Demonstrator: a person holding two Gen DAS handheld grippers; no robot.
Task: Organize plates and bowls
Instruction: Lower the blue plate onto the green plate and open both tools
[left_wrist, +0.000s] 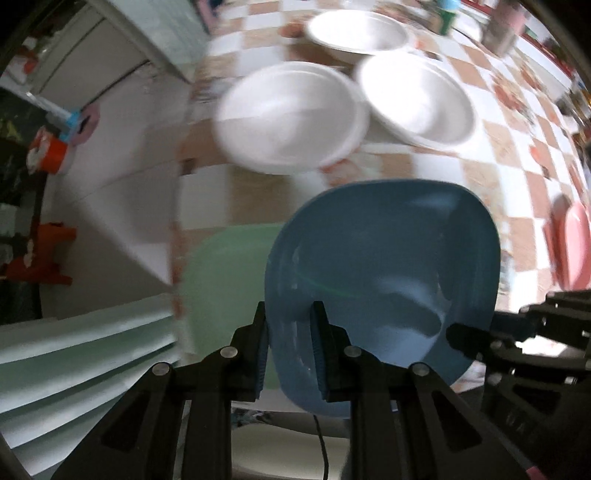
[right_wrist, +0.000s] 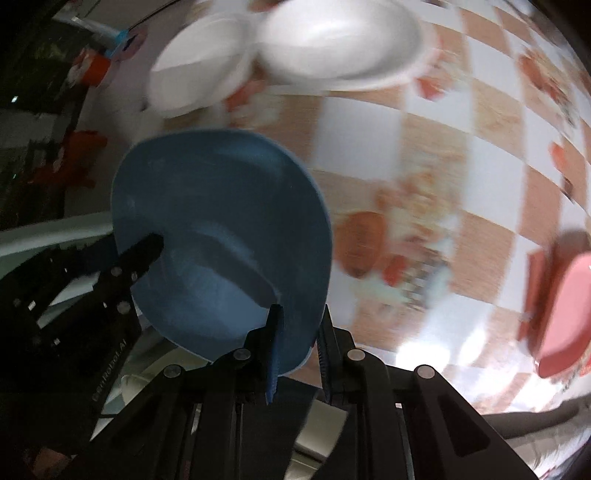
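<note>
A blue plate (left_wrist: 388, 266) hangs above the checkered table, held from both sides. My left gripper (left_wrist: 290, 314) is shut on its left rim, one pad inside the plate and one outside. My right gripper (left_wrist: 458, 336) grips the opposite rim at the right edge of the left wrist view. In the right wrist view the blue plate (right_wrist: 221, 229) sits in my right gripper (right_wrist: 301, 312), while my left gripper (right_wrist: 151, 243) bites the far rim. A pale green plate (left_wrist: 229, 280) lies below the blue one. White bowls (left_wrist: 288, 114) (left_wrist: 417, 99) (left_wrist: 354, 31) stand farther back.
A pink plate (left_wrist: 572, 247) (right_wrist: 569, 306) lies at the right on the checkered tablecloth (right_wrist: 436, 147). Two white bowls (right_wrist: 203, 59) (right_wrist: 340, 40) sit at the top of the right wrist view. A dark jar (left_wrist: 506, 26) stands far right. An orange cup (left_wrist: 51, 155) is off the table's left edge.
</note>
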